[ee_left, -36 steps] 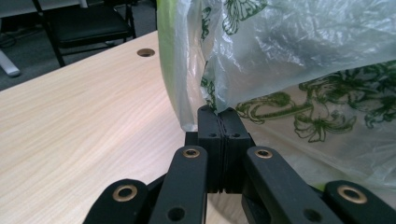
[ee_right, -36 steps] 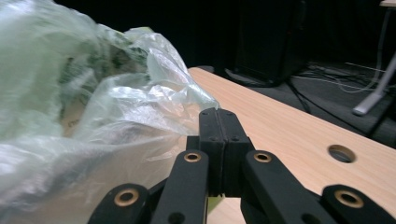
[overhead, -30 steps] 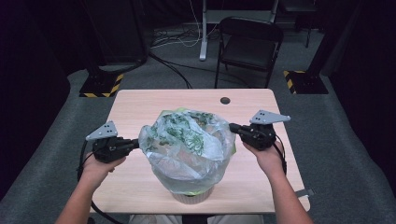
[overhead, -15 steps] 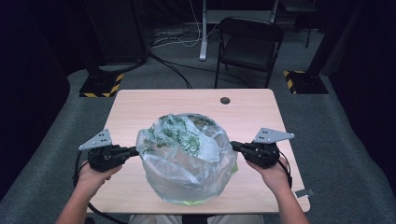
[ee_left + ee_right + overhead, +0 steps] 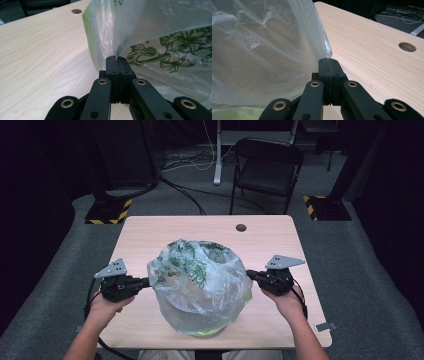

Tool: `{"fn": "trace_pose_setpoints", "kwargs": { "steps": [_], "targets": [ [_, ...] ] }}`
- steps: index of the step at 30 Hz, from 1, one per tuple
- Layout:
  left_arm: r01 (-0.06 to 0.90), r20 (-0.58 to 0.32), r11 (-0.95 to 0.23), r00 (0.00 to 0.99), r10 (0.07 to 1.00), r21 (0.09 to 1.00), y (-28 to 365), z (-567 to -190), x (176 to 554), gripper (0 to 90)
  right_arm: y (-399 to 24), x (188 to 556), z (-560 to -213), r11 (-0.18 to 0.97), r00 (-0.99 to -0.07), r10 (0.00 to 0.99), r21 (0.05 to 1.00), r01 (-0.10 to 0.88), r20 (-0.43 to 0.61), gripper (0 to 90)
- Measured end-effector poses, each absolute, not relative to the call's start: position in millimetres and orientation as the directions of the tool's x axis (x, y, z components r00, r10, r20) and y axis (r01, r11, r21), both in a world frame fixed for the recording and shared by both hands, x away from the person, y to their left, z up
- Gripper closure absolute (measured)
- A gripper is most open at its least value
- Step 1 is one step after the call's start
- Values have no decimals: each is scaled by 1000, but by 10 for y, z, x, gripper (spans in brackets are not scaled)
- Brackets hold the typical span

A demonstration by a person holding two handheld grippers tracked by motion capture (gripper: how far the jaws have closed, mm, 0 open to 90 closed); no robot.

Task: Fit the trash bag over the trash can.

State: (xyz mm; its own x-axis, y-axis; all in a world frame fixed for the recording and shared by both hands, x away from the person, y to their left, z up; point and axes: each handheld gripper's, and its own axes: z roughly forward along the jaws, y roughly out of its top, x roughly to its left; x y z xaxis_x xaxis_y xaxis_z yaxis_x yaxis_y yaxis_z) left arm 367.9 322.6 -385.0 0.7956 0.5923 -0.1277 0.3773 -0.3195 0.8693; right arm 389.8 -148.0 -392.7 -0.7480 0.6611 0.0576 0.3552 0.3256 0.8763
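The plastic bag (image 5: 200,290) is pinched at opposite edges by the left tool (image 5: 146,282) and right tool (image 5: 248,274); bare desk (image 5: 165,227) is left behind.

Both hands (image 5: 107,302) (image 5: 287,301) reach forward, fingers (image 5: 111,66) (image 5: 323,67) pinched shut.

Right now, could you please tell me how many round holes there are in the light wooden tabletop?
1. The round hole sits near the far edge of the light wooden tabletop, beyond the clear plastic bag with green print, which may hide others.
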Motion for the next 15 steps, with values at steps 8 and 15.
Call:
{"fn": "trace_pose_setpoints", "kwargs": {
  "steps": [8, 15],
  "targets": [
    [351, -133, -256, 784, 606, 900, 3360, -3589, 3575, 620, -1626, 3743, -3702, 260, -744, 665, 914, 311, 64, 688],
    [308, -114, -227, 787, 606, 924, 3410, -3308, 3498, 509, -1714, 3625, -3405, 233, -768, 638, 939, 254, 50, 598]
  ]
}}
